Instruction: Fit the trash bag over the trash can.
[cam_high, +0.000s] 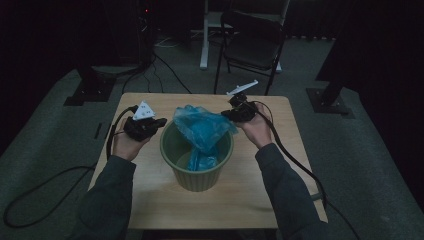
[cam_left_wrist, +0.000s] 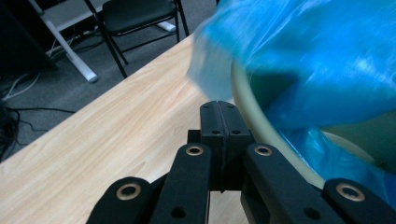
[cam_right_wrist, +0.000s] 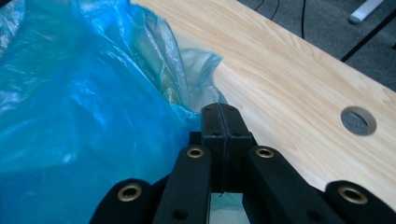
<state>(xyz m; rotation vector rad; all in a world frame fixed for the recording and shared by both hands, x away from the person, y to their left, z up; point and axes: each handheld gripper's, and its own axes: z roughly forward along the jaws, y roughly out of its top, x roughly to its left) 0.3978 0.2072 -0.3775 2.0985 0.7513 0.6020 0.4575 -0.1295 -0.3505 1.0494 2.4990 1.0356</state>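
A green ribbed bin (cam_high: 197, 159) stands mid-table (cam_high: 150, 200) w/ a blue plastic bag (cam_high: 202, 131) half inside, its top bunched above the rim. Left tongs (cam_left_wrist: 218, 108) are pressed together, empty, just beside the bin's rim. Right tongs (cam_right_wrist: 219, 111) are pressed together too, at the bag's edge; can't tell if film is pinched.
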